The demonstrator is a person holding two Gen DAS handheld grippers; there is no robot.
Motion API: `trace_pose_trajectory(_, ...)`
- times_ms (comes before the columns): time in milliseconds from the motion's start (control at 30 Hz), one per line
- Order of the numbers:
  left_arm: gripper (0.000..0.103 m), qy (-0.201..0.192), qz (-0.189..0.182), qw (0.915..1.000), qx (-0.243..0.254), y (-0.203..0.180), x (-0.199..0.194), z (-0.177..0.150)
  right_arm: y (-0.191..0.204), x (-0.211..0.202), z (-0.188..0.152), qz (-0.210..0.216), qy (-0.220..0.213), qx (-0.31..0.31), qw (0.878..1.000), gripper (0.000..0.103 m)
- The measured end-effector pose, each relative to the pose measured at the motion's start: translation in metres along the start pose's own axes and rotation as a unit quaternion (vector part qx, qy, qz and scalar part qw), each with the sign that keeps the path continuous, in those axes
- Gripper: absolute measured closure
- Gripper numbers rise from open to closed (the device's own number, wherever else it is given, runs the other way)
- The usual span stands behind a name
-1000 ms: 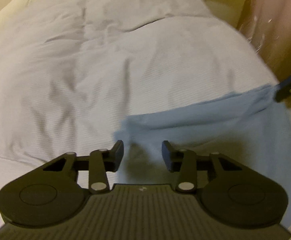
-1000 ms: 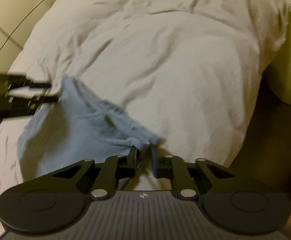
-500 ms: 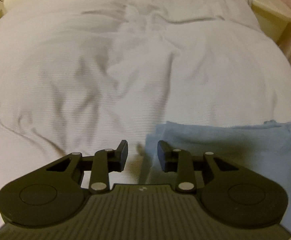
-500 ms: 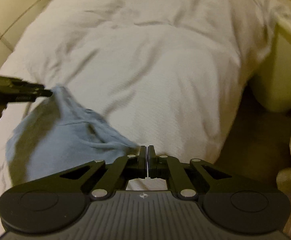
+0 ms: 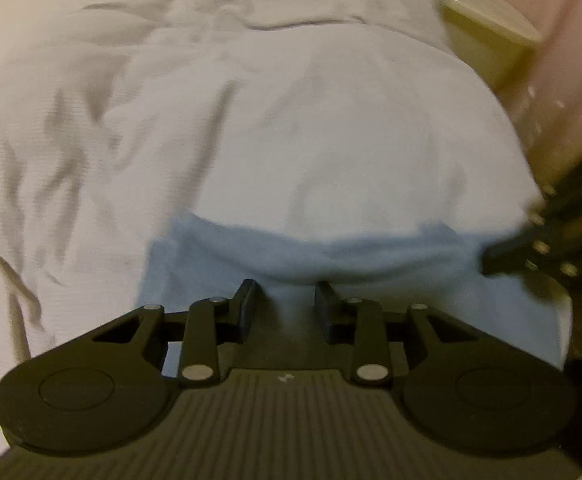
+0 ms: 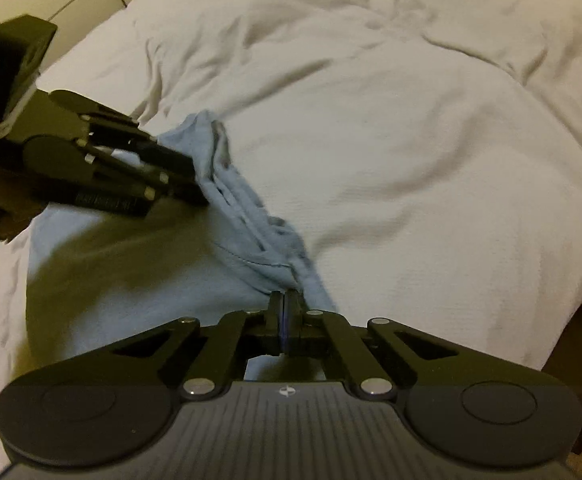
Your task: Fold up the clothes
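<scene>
No readable text, labels, brands or numbers anywhere in either view.

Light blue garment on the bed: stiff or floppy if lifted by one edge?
Likely floppy: the light blue fabric garment bunches into ridges by the right gripper, shut on its edge. Probably light, draping flat over the white duvet.

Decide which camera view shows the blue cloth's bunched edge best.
The right wrist view: the blue cloth shows its gathered, wrinkled edge running to the shut right hand-held gripper. The left wrist view shows only a flat, blurred stretch of it.
</scene>
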State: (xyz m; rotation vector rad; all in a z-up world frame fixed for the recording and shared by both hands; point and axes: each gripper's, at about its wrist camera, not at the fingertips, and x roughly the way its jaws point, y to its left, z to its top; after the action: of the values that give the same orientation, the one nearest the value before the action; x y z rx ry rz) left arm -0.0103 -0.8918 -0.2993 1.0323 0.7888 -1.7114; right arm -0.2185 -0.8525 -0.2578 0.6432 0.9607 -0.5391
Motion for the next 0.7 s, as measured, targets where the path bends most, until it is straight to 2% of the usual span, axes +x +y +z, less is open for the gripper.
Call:
trace_pose_trajectory(67, 0.074, 0.0, 0.008, 0.9999, -0.009, 0.011, 0.003, 0.005, 0.001, -0.006, -0.005, -0.001, -0.001, -0.017, 1.0, 0.103)
trace_pose_trajectory(233, 0.075, 0.007, 0.044, 0.9984, -0.035, 0.03, -0.005, 0.003, -0.01, -0.015, -0.017, -0.012, 0.007, 0.016, 1.0, 0.103)
trace_pose_trajectory(400, 0.075, 0.008, 0.086, 0.9938, -0.071, 0.048, -0.04, -0.016, -0.011, -0.028, -0.026, -0.042, 0.023, 0.016, 0.999, 0.103)
trace_pose_trajectory(433, 0.075, 0.007, 0.094, 0.9926, -0.077, 0.05, -0.049, -0.022, -0.01, -0.034, -0.027, -0.05, 0.022, 0.023, 0.998, 0.096)
trace_pose_trajectory(467, 0.075, 0.005, 0.099, 0.9914, -0.085, 0.052, -0.059, -0.029, -0.009, -0.041, -0.028, -0.056, 0.019, 0.03, 0.998, 0.08)
trace_pose_trajectory(500, 0.075, 0.004, 0.104, 0.9902, -0.094, 0.054, -0.069, -0.036, -0.007, -0.048, -0.029, -0.059, 0.014, 0.037, 0.997, 0.072)
trace_pose_trajectory(700, 0.075, -0.006, 0.124, 0.9877, -0.096, 0.05, -0.129, -0.089, 0.027, -0.089, -0.039, -0.078, -0.018, 0.054, 0.995, 0.071)
